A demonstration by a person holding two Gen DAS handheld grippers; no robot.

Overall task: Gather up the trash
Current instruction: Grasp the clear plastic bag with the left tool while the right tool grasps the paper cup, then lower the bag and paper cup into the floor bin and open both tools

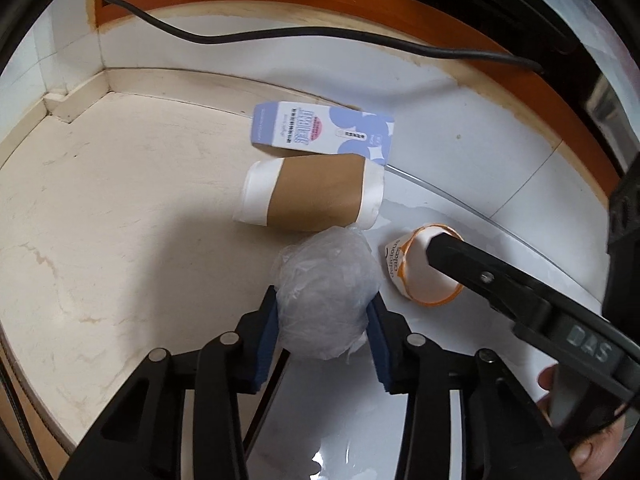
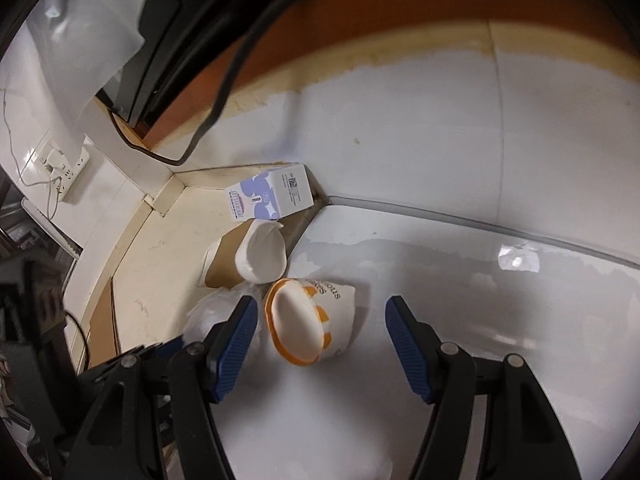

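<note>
Four pieces of trash lie bunched in the floor corner where a wall meets a white panel, which lets both grippers work the heap together. The carton (image 1: 322, 136) lies on its side at the back. The paper cup (image 1: 316, 200) with the brown sleeve lies on its side just in front of the carton, touching or nearly so. The crumpled plastic wad (image 1: 326, 294) lies at the paper cup's 6 o'clock, touching it. The cake cup (image 1: 416, 270), orange-rimmed and tipped over, lies just beside the wad at its 3 o'clock.

The left gripper (image 1: 326, 314) points steeply down over the wad. Its blue pads (image 1: 267, 340) press the wad from 9 and 3 o'clock, so the jaws pinch it at its widest part, probably because the soft plastic would slip from a shallower hold. The wad rests on the floor, not yet lifted.

In the right wrist view the right gripper (image 2: 320, 340) has its jaws spread wide. The cake cup lies between them, close to the left pad at 9 o'clock, well apart from the right pad at 3 o'clock, its mouth facing the camera. No pad touches it. The wide spread suits the cup's broad rim.
</note>
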